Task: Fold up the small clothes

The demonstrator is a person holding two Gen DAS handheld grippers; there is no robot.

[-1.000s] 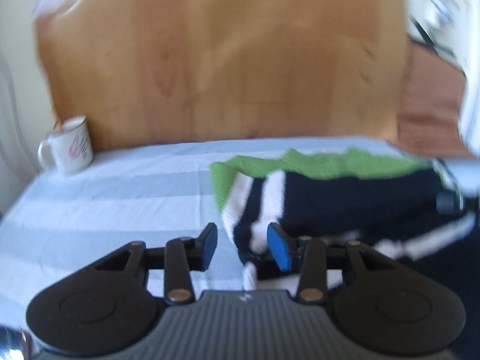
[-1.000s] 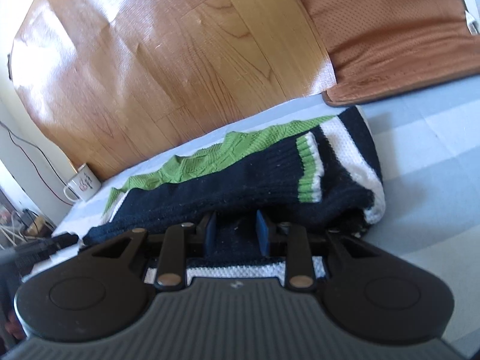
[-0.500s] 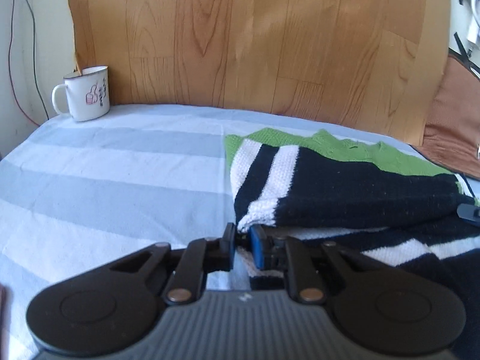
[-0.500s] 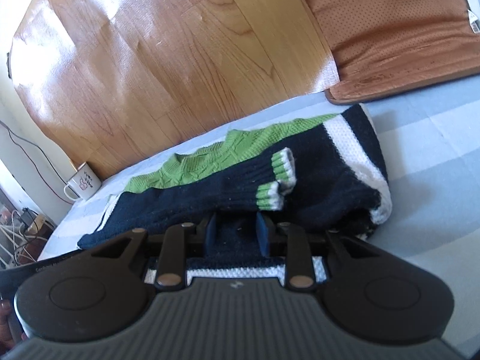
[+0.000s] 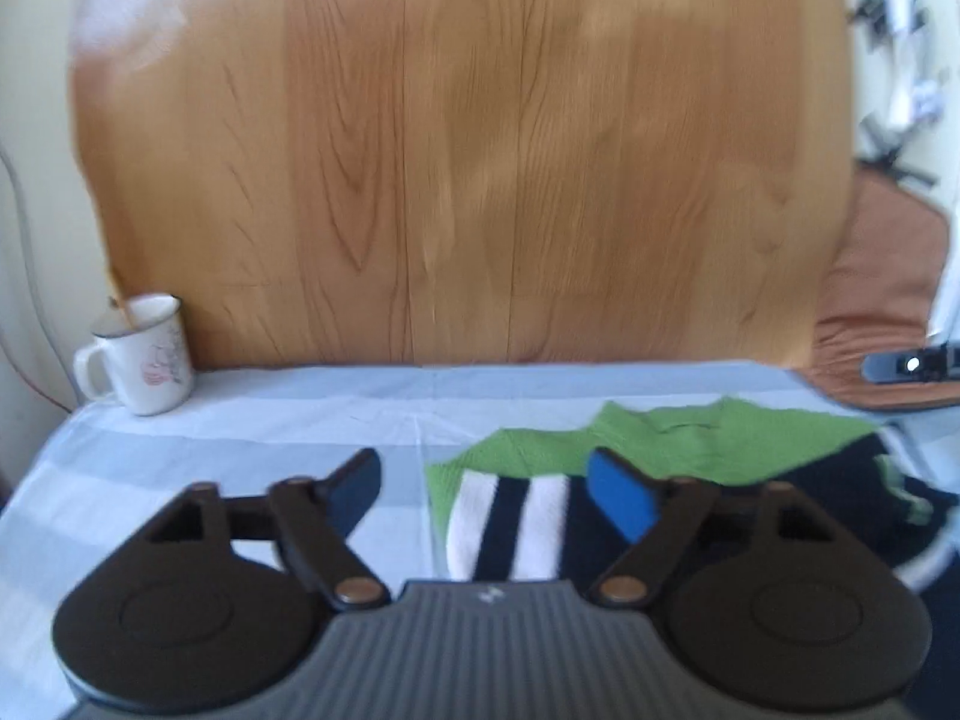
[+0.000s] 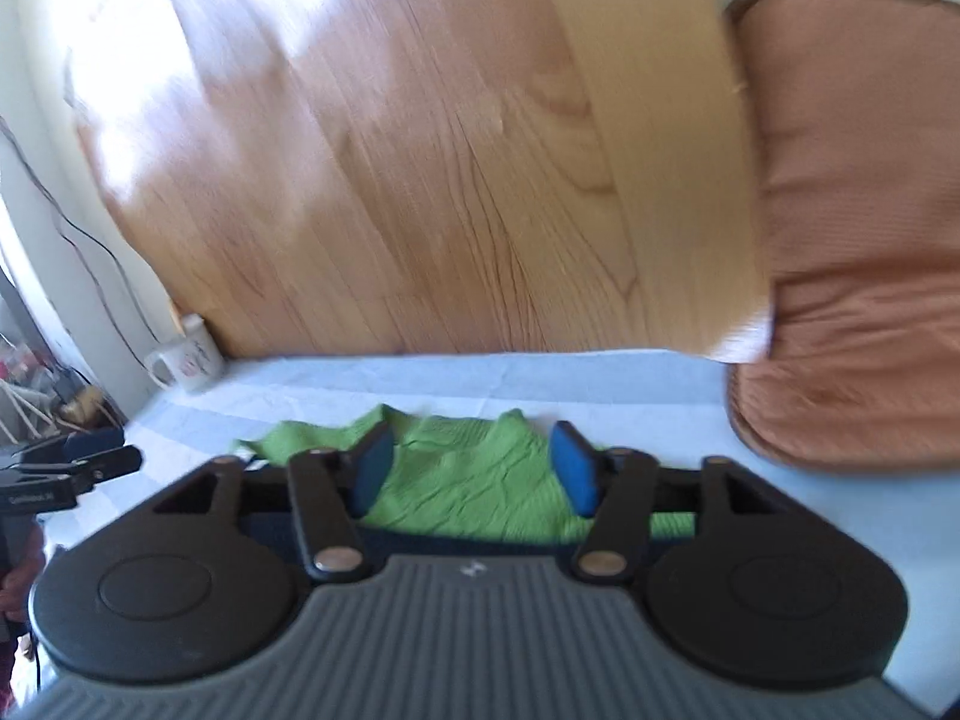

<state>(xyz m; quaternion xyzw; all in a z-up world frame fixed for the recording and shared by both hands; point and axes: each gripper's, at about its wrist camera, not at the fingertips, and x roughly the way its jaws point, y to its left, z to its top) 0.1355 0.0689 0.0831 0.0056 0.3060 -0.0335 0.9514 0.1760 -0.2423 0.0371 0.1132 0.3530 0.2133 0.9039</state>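
Observation:
A small knitted sweater [image 5: 678, 450], green with navy and white stripes, lies folded on the blue-striped cloth [image 5: 240, 456]. My left gripper [image 5: 486, 492] hovers above the sweater's striped left end, its jaws opening and nothing pressed between the blue pads. In the right wrist view my right gripper [image 6: 474, 468] hangs over the green part of the sweater [image 6: 474, 468], jaws opening too, with no fabric in them. The left gripper's tip [image 6: 90, 462] shows at that view's left edge. The right gripper's tip [image 5: 900, 365] shows at the left wrist view's right edge.
A white enamel mug [image 5: 144, 354] stands at the cloth's far left corner, against a wooden panel [image 5: 468, 168]. A brown cushion [image 6: 858, 240] leans at the back right. Cables and clutter [image 6: 48, 390] sit beyond the left edge.
Both grippers let go of the sweater, opened wide and lifted back from it. The sleeve the right gripper carried now lies on the folded sweater.

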